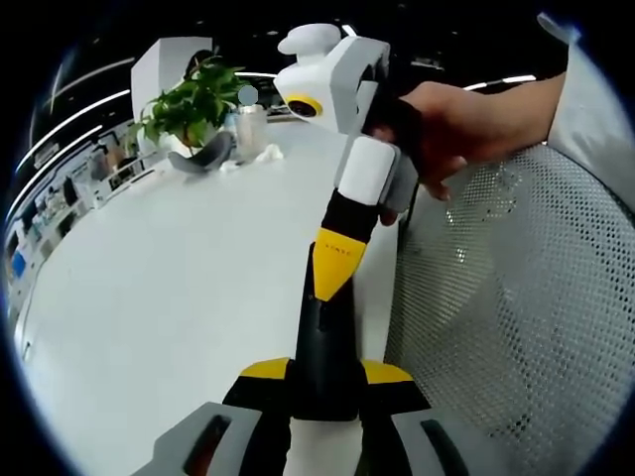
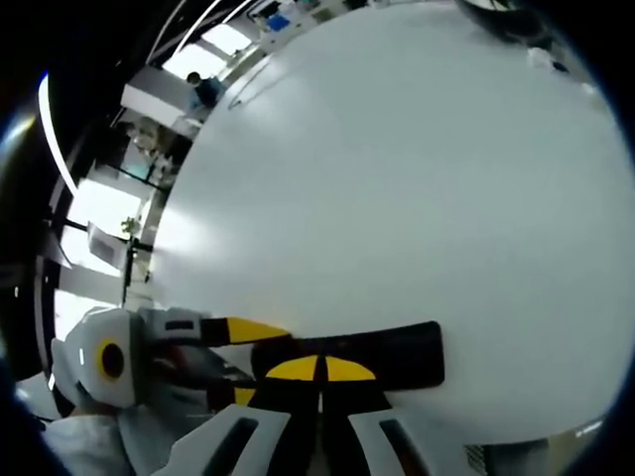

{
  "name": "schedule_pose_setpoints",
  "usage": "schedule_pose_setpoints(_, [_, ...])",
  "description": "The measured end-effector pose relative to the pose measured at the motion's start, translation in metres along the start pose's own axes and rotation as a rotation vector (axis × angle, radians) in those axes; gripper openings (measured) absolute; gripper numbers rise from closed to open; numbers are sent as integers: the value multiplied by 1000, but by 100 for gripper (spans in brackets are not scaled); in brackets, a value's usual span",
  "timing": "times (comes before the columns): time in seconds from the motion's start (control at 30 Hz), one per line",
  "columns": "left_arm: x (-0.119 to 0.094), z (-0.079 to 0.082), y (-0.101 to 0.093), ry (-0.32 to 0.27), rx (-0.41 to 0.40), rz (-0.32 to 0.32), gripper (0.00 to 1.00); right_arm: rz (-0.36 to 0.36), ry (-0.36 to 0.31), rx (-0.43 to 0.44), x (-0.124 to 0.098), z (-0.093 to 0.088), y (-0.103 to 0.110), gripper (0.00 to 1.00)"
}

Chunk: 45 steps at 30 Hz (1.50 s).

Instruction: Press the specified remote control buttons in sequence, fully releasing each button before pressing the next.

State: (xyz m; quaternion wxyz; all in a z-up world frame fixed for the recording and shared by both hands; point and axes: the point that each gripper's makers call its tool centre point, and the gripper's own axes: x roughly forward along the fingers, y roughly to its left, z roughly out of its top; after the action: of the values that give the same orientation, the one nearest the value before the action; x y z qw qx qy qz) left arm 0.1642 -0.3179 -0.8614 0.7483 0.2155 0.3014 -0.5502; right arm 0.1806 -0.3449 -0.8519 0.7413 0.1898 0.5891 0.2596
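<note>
A black remote control stands out over the white table, and my left gripper is shut on its near end, one yellow-tipped jaw on each side. My right gripper, held by a hand, comes down from the upper right with its jaws shut into one yellow point that rests on the remote's face. In the right gripper view the same shut right gripper lies on top of the remote control, while the left gripper clamps the remote's left end.
A potted plant, a clear jar and a grey curved object sit at the table's far end. A white mesh chair stands against the table edge on the right. Shelves and lit displays lie beyond.
</note>
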Motion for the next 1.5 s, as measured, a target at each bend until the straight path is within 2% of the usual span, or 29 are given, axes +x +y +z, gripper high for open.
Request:
schedule_pose_setpoints(0.37, [0,0,1,2,3,-1,25,-10,3,14,0,0,-1,0])
schedule_pose_setpoints(0.87, [0,-1,1,1,1,-1,25,-60,59,13,-6,-10,-6,0])
schedule_pose_setpoints(1.1, [0,0,1,-1,-1,0,25,-65,60,6,-5,-10,-7,0])
schedule_pose_setpoints(1.27, [0,-1,0,-2,-1,-2,25,-120,69,-98,-3,-13,-7,0])
schedule_pose_setpoints(1.5, [0,-1,0,-1,1,-2,25,-126,66,-122,-3,-14,-8,0])
